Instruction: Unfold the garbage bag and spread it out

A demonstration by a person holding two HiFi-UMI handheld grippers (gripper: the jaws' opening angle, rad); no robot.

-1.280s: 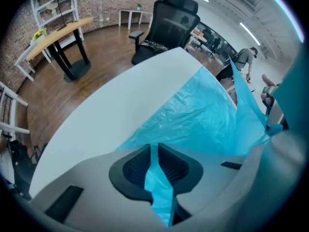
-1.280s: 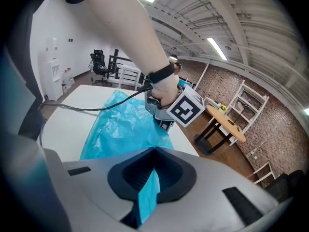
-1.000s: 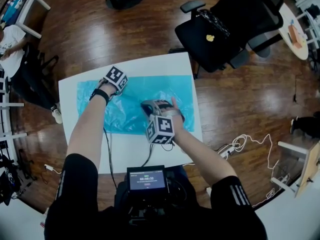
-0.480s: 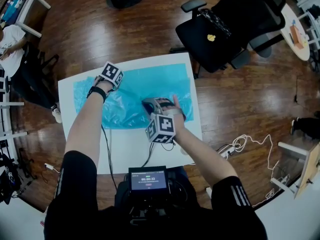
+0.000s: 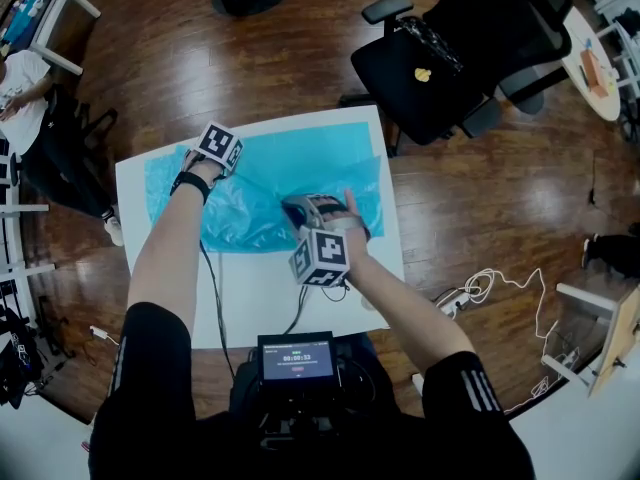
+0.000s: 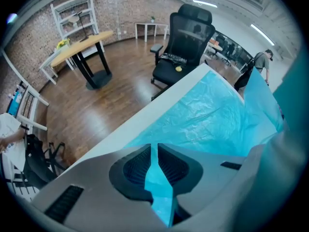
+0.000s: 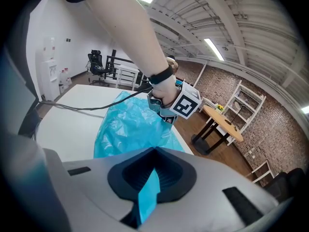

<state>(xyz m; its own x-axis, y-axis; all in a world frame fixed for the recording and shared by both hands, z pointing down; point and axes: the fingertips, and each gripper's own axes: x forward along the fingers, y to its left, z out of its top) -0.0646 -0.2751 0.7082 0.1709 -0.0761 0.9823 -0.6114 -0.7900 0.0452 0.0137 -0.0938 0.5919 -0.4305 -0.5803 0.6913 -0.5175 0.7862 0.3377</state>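
Nearby, the screen (image 5: 295,358): a small lit display at the person's waist, at the near edge of the table (image 5: 255,303).
Right gripper (image 5: 298,212): clenched on a fold of the garbage bag (image 5: 300,163); its own view shows a strip of blue film pinched between the pads (image 7: 166,178). It sits low over the bag's near edge.
Garbage bag: thin blue film across the far half of the white table, its right part fairly flat and reaching close to the right edge.
Middle stretch: rumpled and puckered between the two grippers, not yet lying flat.
Left gripper (image 5: 212,160): pointing steeply down at the bag's far-left part, jaws closed on the film, which runs up between the pads (image 6: 169,166).
Done so far: judging by its spread, the bag looks opened out to most of its width.
Left to do: probably pulling the left side taut, laying the creased middle down and letting go.
Beyond the table: wooden floor and a black office chair (image 5: 440,58).
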